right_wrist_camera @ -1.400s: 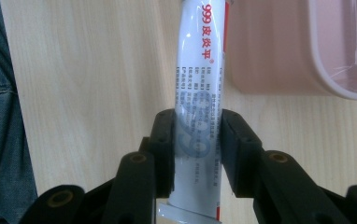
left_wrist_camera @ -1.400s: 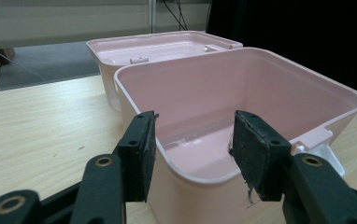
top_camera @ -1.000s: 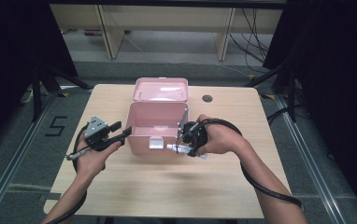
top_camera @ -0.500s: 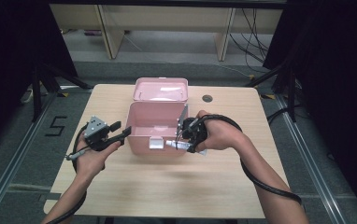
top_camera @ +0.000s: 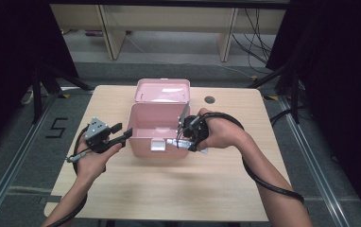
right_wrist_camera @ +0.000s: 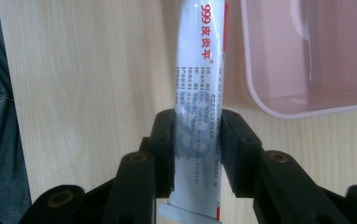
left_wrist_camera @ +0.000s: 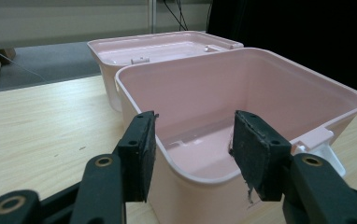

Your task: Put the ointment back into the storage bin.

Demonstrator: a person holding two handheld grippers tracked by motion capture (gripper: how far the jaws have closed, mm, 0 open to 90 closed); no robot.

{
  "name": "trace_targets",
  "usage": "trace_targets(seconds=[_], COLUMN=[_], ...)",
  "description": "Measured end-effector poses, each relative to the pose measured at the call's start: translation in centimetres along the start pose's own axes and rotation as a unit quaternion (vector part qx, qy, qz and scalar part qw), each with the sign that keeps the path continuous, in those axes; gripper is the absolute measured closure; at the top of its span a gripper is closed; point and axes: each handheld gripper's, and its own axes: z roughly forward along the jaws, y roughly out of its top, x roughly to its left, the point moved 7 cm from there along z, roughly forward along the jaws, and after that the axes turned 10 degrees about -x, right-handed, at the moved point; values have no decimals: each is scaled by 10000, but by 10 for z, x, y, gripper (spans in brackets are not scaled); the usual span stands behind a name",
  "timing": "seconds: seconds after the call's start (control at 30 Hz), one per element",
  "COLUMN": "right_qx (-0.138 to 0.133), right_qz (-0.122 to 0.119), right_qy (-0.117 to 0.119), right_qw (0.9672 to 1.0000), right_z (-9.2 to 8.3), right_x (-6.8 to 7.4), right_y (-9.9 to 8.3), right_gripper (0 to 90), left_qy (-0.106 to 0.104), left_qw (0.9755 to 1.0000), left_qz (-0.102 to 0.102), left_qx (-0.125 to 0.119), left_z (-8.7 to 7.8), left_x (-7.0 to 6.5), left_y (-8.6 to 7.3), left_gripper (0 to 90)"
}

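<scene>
An open pink box (top_camera: 155, 127) is sitting mid-worktop (top_camera: 122, 189) with its lid (top_camera: 163, 91) lying back on the far side, and a small dark disc (top_camera: 210, 100) is lying to its right. The left gripper (left_wrist_camera: 193, 154) is straddling the box's left wall, fingers apart. The right gripper (right_wrist_camera: 197, 140) is clamping a white tube (right_wrist_camera: 200, 84) printed "999" just outside the box's near right corner, above the wood; cables are trailing on the floor beyond.

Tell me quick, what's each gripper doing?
Left gripper: open, fingers astride the pink box wall.
Right gripper: closed on a white tube.
</scene>
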Motion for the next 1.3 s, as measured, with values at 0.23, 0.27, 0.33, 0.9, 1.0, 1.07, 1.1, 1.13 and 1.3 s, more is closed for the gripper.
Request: trace_targets(seconds=[0.23,0.27,0.33,0.9,1.0,1.07,1.1,1.13,1.3], right_qx=[-22,-20,-76,-80,-84,-121,-79,-83,-86], right_qz=[9,-51,-154,-17,-80,-68,-52,-36,-6], right_qy=[-3,-14,-14,-86,-78,-123,-106,-135,-168], right_qw=[10000,10000,9999,9999,9999,9998,9999,9999,9998], right_z=[-2,-2,-1,-6,-7,-6,-7,-7,-8], right_x=[-3,-5,-7,-15,-17,-19,-19,-19,-23], right_y=[2,2,3,10,12,12,12,12,13], right_gripper=[690,690,690,690,690,690,690,690,690], left_qy=[-13,-12,-10,-10,-1,-2,-1,-3,-11], left_qw=[10000,10000,10000,10000,10000,10000,10000,10000,10000], left_qz=[4,3,4,21,27,27,26,26,19], left_qx=[-1,-3,-6,-19,-18,-13,-15,-19,-25], left_z=[1,1,1,1,1,0,1,1,1], left_x=[0,0,-1,0,1,1,0,0,0], left_y=[0,0,0,2,3,3,3,3,3], left_gripper=[492,492,492,492,492,492,492,492,492])
